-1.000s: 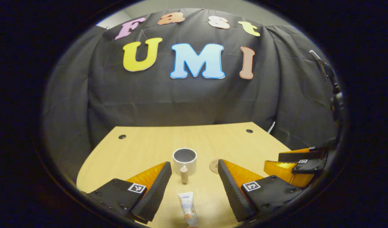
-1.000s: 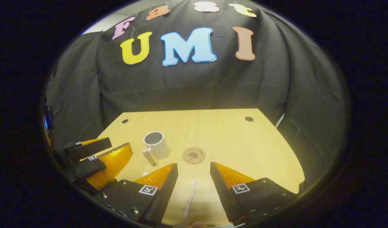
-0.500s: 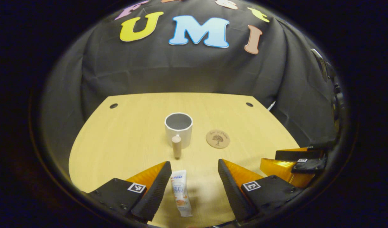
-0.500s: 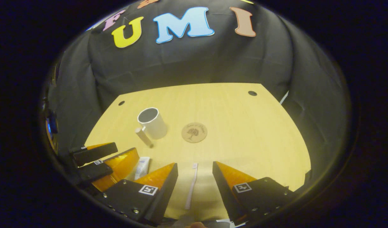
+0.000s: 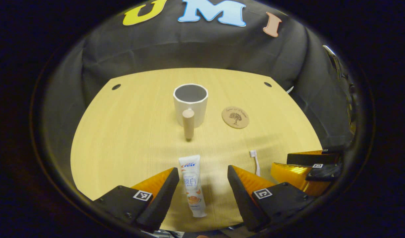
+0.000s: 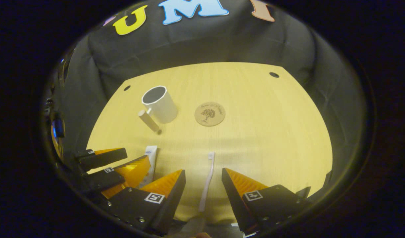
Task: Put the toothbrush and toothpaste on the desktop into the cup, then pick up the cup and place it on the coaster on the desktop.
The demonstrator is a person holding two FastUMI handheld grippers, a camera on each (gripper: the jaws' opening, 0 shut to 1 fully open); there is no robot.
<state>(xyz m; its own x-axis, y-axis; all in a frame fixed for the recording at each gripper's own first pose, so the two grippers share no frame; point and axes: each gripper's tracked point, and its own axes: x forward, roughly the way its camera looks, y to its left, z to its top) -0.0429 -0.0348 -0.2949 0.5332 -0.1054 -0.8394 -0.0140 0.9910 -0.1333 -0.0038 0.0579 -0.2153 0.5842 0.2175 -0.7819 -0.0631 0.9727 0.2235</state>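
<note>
On the desk [image 5: 123, 132]: toothpaste [image 5: 192, 185] between the spread left gripper [image 5: 202, 191]; toothbrush [image 6: 207, 181] between the spread right gripper [image 6: 202, 195].

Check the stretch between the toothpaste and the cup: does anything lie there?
Only the cup's own wooden handle, pointing toward the toothpaste; beyond that, bare desk. The left gripper view shows it.

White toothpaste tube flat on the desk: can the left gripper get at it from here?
Probably yes. The white toothpaste tube lies flat between the left gripper's open jaws, with bare wooden desktop on both sides and nothing over it.
</note>
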